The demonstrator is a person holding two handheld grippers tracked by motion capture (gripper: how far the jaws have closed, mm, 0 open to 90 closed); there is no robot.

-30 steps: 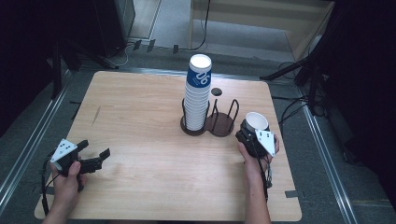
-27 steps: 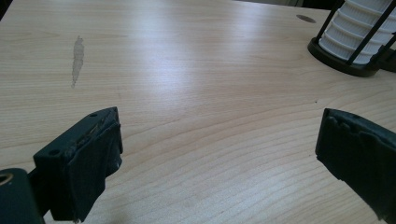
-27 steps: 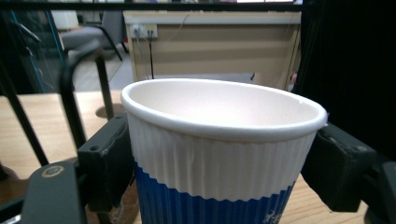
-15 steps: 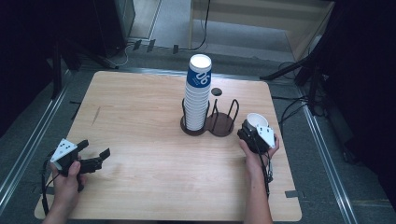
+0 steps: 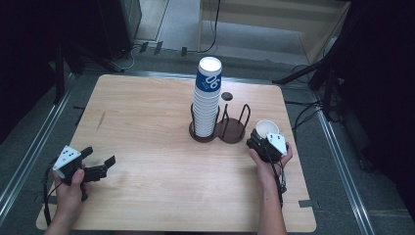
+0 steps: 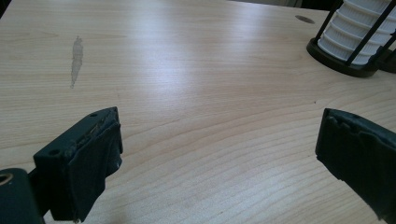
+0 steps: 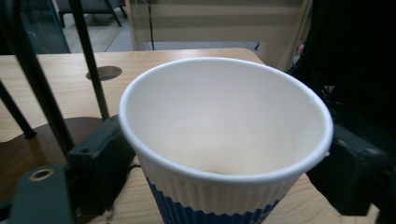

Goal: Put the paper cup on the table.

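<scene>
My right gripper (image 5: 261, 142), jaws clamped on the ribbed paper cup (image 5: 267, 128), has edged nearer the wire rack (image 5: 230, 128); left gripper (image 5: 100, 165) jaws apart.

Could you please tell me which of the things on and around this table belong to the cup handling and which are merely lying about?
In the job:
- paper cup, between the jaws of the right gripper
- stack of cups
- black wire holder, its right bay bare

Lying about:
- left gripper, open, over bare table
- cables on the floor
</scene>
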